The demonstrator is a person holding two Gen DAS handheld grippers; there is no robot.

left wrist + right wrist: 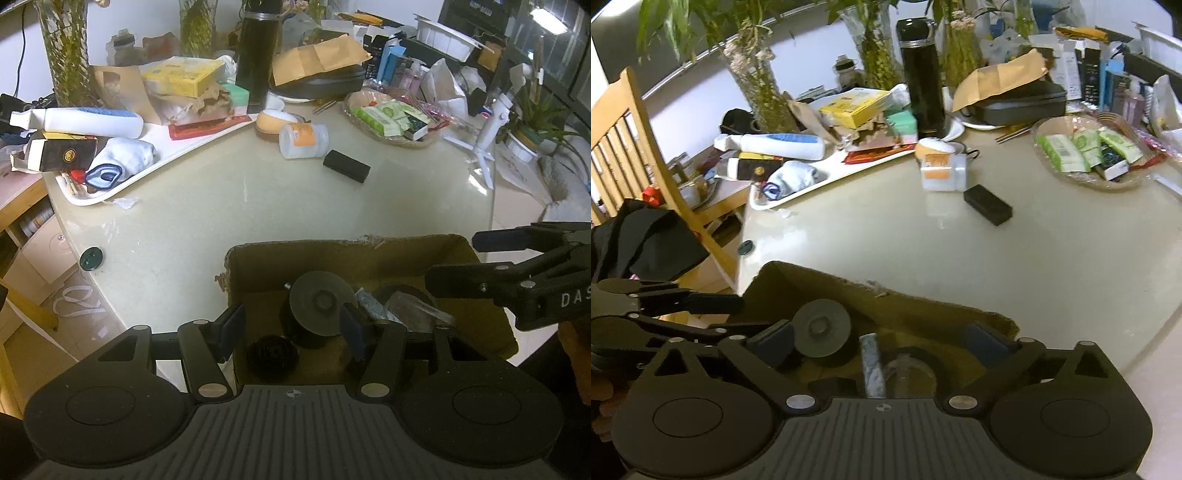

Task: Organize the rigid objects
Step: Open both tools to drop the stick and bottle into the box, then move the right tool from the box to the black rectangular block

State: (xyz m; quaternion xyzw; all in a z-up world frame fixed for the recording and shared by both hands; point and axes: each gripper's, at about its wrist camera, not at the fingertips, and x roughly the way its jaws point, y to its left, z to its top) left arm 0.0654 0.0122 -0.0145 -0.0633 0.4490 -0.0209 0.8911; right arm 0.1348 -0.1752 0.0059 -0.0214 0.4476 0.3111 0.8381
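An open cardboard box (332,254) (923,314) stands at the table's near edge. Inside it are a dark round disc-topped piece (319,302) (822,326), a small ribbed black cap (272,353), a foil-wrapped strip (871,363) and a clear round item (413,310) (908,373). My left gripper (291,330) (746,323) straddles the box's left wall, its jaws apart, one finger outside and one beside the disc. Wide open, my right gripper (879,345) (472,262) hangs over the box's right half, above the strip, gripping nothing. A black block (346,166) (988,205) and a tipped white jar (303,140) (942,171) lie mid-table.
A dark green cap (91,259) (745,247) sits at the table's left edge. A cluttered white tray (110,194), a black flask (256,55) (921,74) and a basket of packets (391,142) (1089,181) line the far side. A wooden chair (628,147) stands left.
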